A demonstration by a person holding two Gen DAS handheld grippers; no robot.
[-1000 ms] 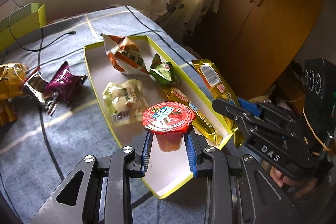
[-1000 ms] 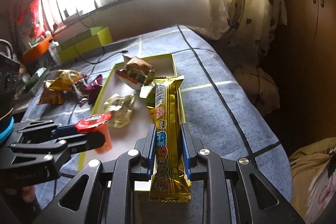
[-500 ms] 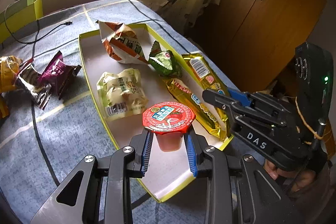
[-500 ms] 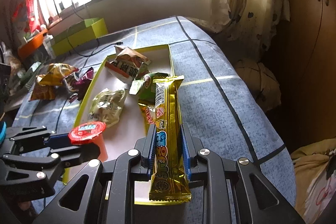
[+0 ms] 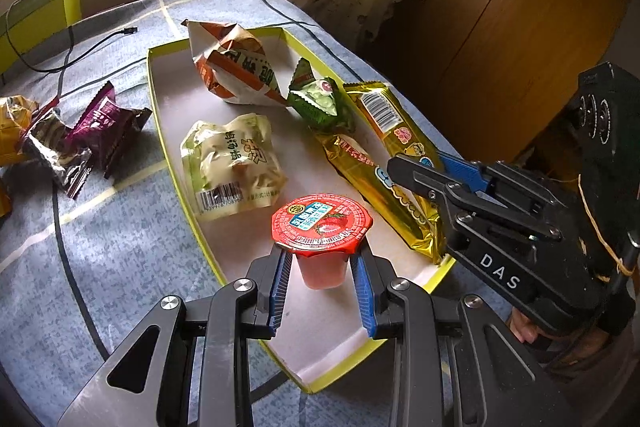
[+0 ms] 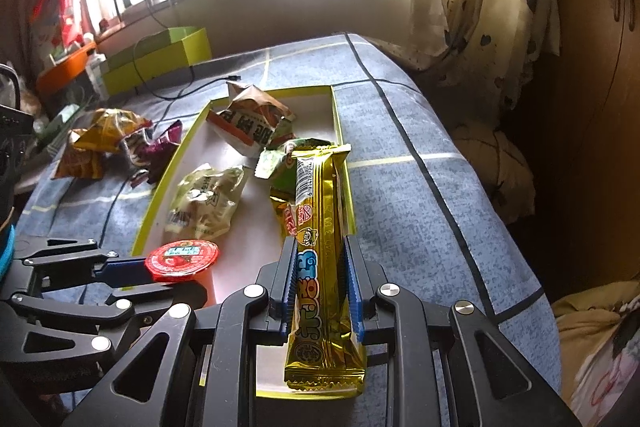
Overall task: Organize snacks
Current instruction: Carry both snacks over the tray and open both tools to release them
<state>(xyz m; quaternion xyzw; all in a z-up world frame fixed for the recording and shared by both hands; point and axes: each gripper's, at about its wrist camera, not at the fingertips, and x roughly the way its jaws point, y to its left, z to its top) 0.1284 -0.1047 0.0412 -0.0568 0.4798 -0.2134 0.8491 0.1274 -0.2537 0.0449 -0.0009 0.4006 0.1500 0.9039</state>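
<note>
Holding a jelly cup [image 5: 321,225] with a red foil lid, my left gripper [image 5: 322,291] had its blue pads pressed on the cup's pink sides, above the near end of the yellow-rimmed tray [image 5: 182,183]. Just right of it, my right gripper [image 6: 318,293] pinched a long gold snack bar [image 6: 320,227] near its lower end, the bar running forward over the tray's right edge. Ahead lay a pale packet [image 5: 232,163] and a green packet [image 5: 320,103].

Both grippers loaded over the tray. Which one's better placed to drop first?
Left, probably. The left gripper holds the jelly cup upright over bare tray floor. The right gripper has its gold bar over the tray's right rim, with another gold pack just beside it.
</note>
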